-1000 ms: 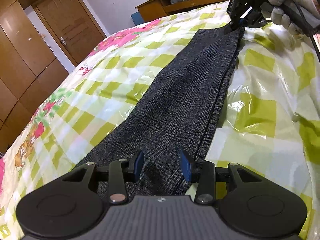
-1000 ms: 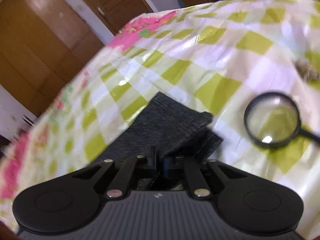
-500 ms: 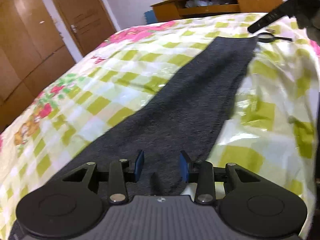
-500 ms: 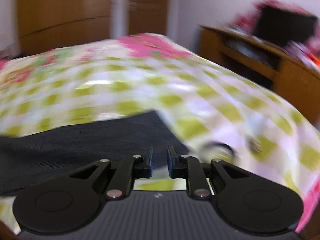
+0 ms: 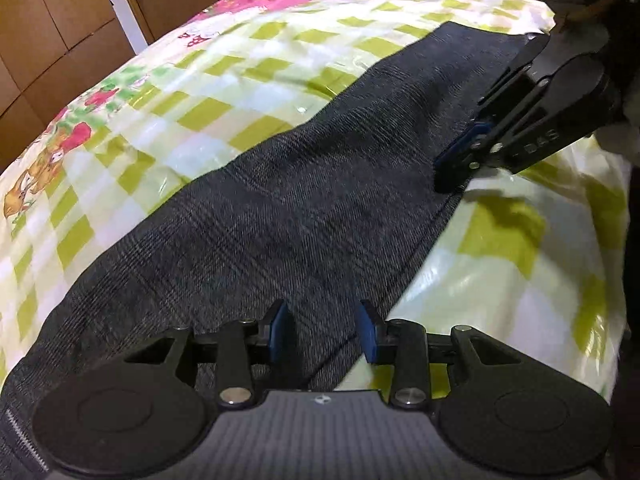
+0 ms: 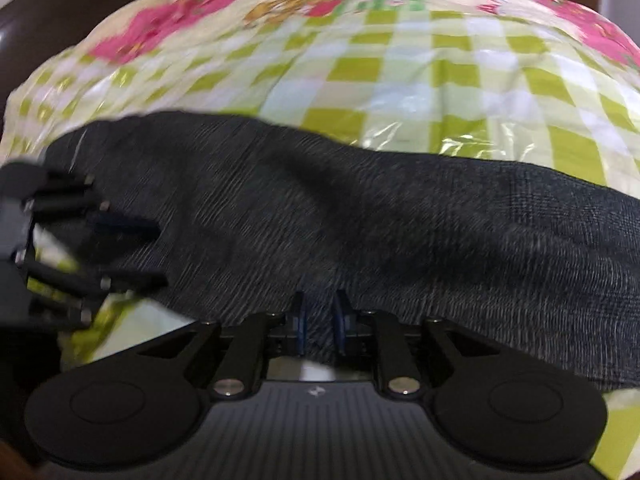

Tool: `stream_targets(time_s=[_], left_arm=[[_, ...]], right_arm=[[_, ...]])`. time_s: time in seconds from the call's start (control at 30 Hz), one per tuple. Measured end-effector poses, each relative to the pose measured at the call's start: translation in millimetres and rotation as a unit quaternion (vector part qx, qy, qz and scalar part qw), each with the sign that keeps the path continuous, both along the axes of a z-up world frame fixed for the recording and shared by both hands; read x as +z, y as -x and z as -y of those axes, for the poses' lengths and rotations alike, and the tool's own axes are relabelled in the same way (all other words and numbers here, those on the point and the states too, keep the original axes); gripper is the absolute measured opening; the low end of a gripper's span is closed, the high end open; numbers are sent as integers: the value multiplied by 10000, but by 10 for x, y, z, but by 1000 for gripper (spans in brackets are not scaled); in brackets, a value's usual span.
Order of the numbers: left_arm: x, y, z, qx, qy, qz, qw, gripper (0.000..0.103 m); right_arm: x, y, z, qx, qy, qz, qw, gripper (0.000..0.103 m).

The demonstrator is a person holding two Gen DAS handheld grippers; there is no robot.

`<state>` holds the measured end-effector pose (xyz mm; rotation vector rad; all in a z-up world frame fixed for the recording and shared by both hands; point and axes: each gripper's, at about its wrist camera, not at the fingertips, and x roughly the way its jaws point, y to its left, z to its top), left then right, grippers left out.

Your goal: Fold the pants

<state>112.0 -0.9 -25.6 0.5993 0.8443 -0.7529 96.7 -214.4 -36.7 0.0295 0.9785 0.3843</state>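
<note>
Dark grey checked pants point(image 5: 304, 200) lie flat and folded lengthwise on the bed. My left gripper point(image 5: 323, 330) is open, with its blue pads over the near edge of the pants close to the waistband. My right gripper point(image 5: 460, 164) shows in the left wrist view at the right, pointing down onto the pants' side edge midway along. In the right wrist view the right gripper point(image 6: 319, 326) stands slightly open over the pants point(image 6: 360, 220) edge. The left gripper point(image 6: 120, 252) appears there at the left, blurred.
The bed has a green and white checked sheet point(image 5: 240, 92) with pink flowers under clear plastic. Brown wardrobe doors point(image 5: 60, 20) stand at the far left. The bed's right edge point(image 5: 616, 240) drops off beside the pants.
My right gripper has let go of the pants' far hem and moved back along the side edge to the middle. My left gripper has stayed open near the waistband.
</note>
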Motion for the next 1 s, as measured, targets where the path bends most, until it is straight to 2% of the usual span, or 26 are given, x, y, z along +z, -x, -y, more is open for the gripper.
stream_targets(time_s=[0.1,0.17,0.27,0.37,0.5,0.57,0.67,0.77,0.87,1.0], left_arm=[[86,73,-44,12,-13,164,9999,49],[173,114,-65,116,187,321,9992,49],[249,122,-8,245,628,535,9963,50],[207,111,170,296,855,716,9933,50],[13,140,429,84,802,483,9956,50],[-89,180,510,-76,702,404,9967,51],[-92,200,569,-133,697,402,9967,52],[-58,132,600,-68,777,328,9964,52],[-56,89,643,-36,776,343,9964,53],[-59,68,674,-2,782,367,9963,53]], right_arm=[[77,107,14,45,-77,-155,9998,16],[158,140,123,-160,-239,-157,9995,16],[301,226,372,-762,-669,17,9948,17],[408,351,754,-1498,-1021,114,9834,19],[390,552,1260,-2588,-1019,265,9602,27],[333,660,1524,-3189,-1168,268,9402,27],[200,768,1846,-3796,-1495,209,9128,27],[74,756,2044,-4142,-1803,328,8915,27],[-52,625,2164,-4278,-2145,429,8770,31],[-204,463,2267,-4437,-2441,471,8610,31]])
